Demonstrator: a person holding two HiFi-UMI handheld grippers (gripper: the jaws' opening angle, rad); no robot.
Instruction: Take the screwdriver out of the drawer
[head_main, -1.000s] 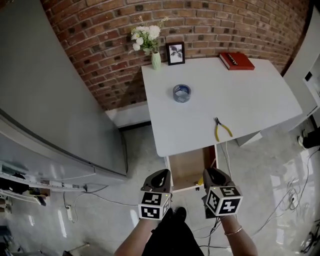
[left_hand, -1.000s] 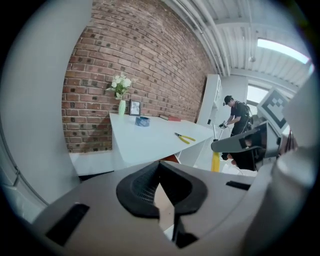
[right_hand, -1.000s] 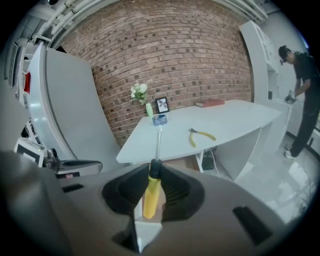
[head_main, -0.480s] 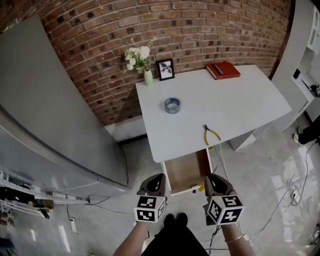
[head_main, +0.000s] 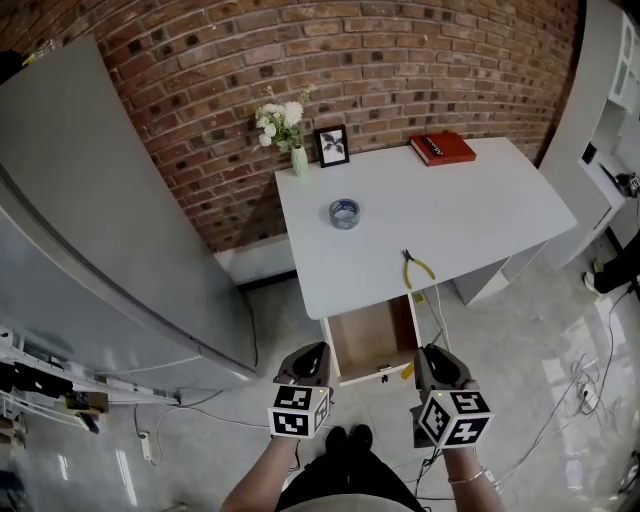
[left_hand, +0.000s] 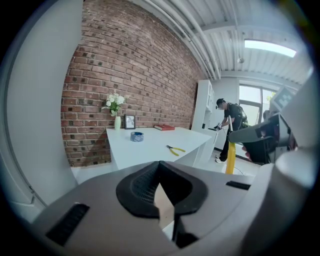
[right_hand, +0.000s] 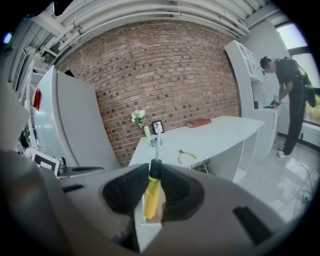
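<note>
The screwdriver has a yellow handle and a steel shaft that sticks up past the jaws. My right gripper is shut on its handle. In the head view that gripper hovers in front of the open wooden drawer, with a bit of yellow handle beside it. My left gripper floats at the drawer's front left corner. In its own view the left gripper has its black pads meeting at the tips with nothing between them.
The white table carries yellow pliers, a tape roll, a flower vase, a picture frame and a red book. A grey fridge stands left. Cables lie on the floor. A person works far right.
Both grippers have risen and drawn back from the drawer, the right one carrying the screwdriver. The table and drawer now look farther away. The drawer stays open.
</note>
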